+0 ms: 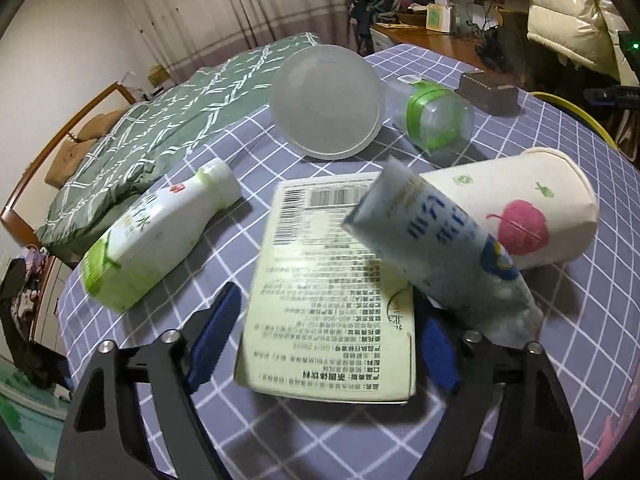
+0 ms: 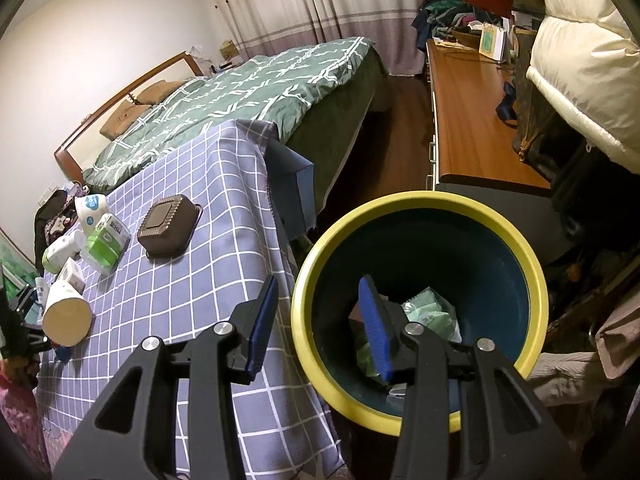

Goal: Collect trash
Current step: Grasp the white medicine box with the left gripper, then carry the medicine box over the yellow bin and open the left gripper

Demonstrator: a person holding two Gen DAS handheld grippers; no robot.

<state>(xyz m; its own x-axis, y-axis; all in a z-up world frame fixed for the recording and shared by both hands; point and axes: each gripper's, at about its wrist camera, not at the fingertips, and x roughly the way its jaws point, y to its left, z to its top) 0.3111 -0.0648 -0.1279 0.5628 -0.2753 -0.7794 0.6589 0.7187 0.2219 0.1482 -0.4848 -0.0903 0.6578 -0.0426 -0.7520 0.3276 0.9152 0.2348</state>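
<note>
A pale yellow drink carton [image 1: 320, 264] lies flat on the checked tablecloth [image 1: 200, 280], printed side up. My left gripper [image 1: 326, 296] straddles its near end; both blue pads stand just off its sides, so it is open. A white-and-blue tube [image 1: 440, 240] leans across the carton's right corner and against a tipped paper cup [image 1: 532, 208]. My right gripper [image 2: 319, 282] hangs open and empty over the near rim of a yellow-rimmed dark bin [image 2: 536, 280], which holds green wrappers [image 2: 432, 312].
On the table also lie a white-green bottle [image 1: 152, 232], a frosted bowl on its side [image 1: 328, 104], a clear bottle with a green label [image 1: 436, 120] and a brown tray [image 1: 488, 94]. A bed [image 2: 248, 92] and a wooden desk [image 2: 468, 120] lie beyond.
</note>
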